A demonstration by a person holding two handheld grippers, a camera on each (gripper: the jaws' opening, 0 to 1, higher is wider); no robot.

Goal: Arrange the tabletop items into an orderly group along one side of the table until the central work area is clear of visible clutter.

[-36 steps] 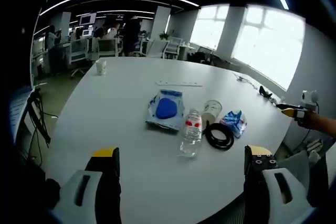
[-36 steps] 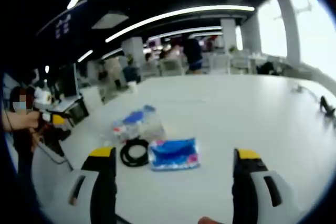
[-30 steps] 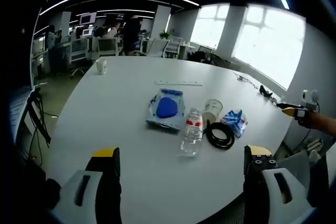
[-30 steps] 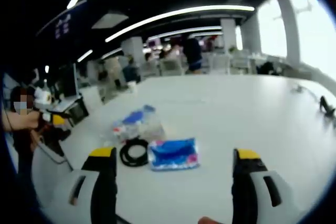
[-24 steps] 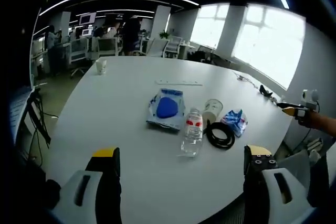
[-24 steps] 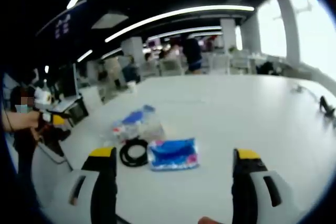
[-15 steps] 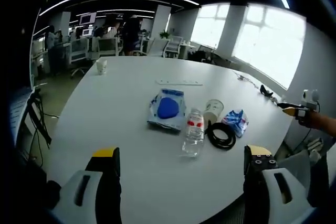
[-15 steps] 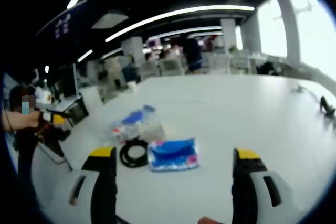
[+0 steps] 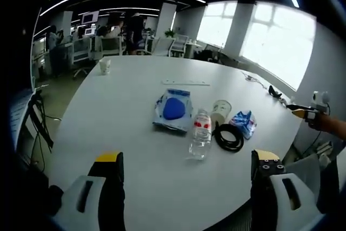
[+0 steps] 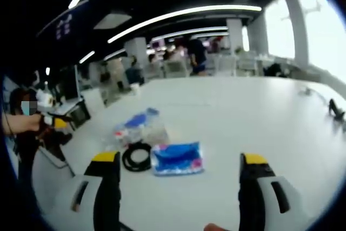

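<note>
On the big white table [image 9: 119, 112] lie several items close together: a clear bag with a blue object inside [image 9: 174, 110], a clear water bottle [image 9: 200, 133] on its side, a paper cup [image 9: 220, 111] tipped over, a black cable coil [image 9: 227, 138] and a blue-white packet [image 9: 243, 123]. The right gripper view shows the packet [image 10: 177, 158], the coil [image 10: 137, 157] and the bag with the bottle [image 10: 139, 126]. My left gripper [image 9: 186, 187] is open, well short of the items. My right gripper [image 10: 179, 187] is open too, just before the packet.
A white cup [image 9: 105, 66] stands at the table's far left edge and a long white strip [image 9: 186, 83] lies beyond the bag. A black object [image 10: 336, 109] rests near the window side. A person's hand holds the other gripper [image 9: 309, 113] at the right edge. Office chairs stand behind.
The left gripper view has shifted slightly, so the items sit a little lower and to the right. The right gripper view is nearly unchanged. Nothing on the table moved.
</note>
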